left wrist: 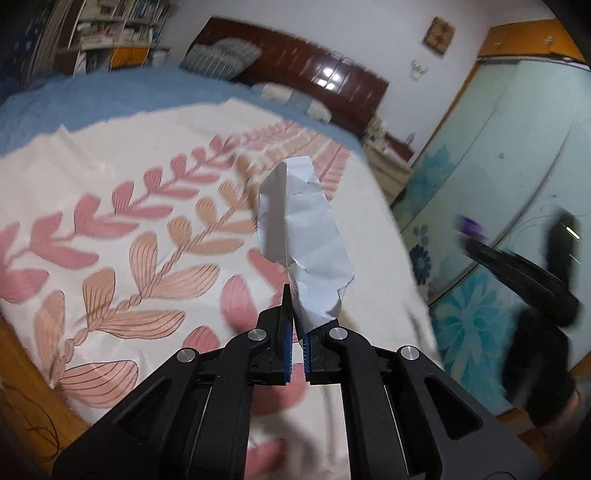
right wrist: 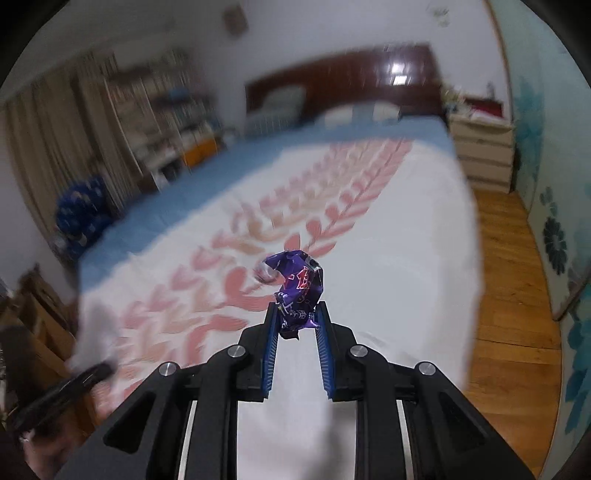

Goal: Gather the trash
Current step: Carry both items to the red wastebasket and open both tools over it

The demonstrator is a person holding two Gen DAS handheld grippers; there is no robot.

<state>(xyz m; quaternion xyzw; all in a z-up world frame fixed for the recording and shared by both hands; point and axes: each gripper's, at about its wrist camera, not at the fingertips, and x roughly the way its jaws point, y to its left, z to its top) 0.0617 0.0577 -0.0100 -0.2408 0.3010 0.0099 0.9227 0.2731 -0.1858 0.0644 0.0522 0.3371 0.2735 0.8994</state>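
Left wrist view: the left gripper (left wrist: 298, 326) is clamped on the lower edge of a crumpled sheet of white paper (left wrist: 303, 236), which stands up and away from the fingers, held in the air above a bed (left wrist: 110, 155). The bed is covered by a cream spread with pink and peach leaf patterns (left wrist: 147, 229) over a blue sheet. A dark wooden headboard (left wrist: 314, 74) and striped pillows (left wrist: 221, 55) lie at the far end, with bookshelves (left wrist: 110, 33) to the left. At the right edge, blurred, the right gripper shows as a dark shape in front of a pale blue floral wardrobe door (left wrist: 498, 166).

Right wrist view: the right gripper (right wrist: 297, 310) has its fingers pressed on a crumpled purple wrapper (right wrist: 299, 284), pinched at the fingertips and raised above the same bed. A cream chest of drawers (right wrist: 484, 147) stands beside the bed on a wooden floor (right wrist: 506, 295). The scene is smeared with motion blur.
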